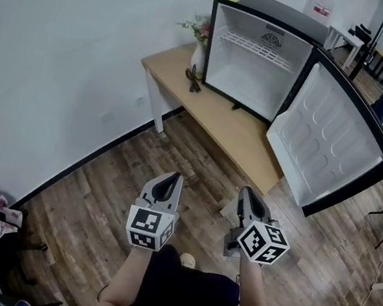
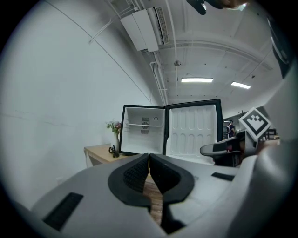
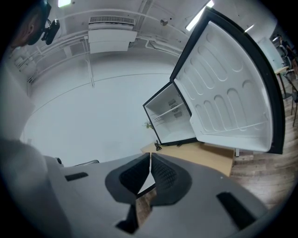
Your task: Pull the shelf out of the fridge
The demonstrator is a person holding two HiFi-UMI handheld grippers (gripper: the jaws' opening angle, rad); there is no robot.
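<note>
Wood-plank floor; approach step, I judge: open black mini fridge well ahead. Left gripper, right gripper pressed together, empty. Next: spread jaws, reach white wire shelf.

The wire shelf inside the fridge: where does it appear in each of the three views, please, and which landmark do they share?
Head view: wire shelf top centre, high inside the open fridge.
Left gripper view: shelf just left of centre, small.
Right gripper view: shelf near centre, small, fridge tilted.
Shared landmark: the open white door, right of the shelf everywhere.
</note>
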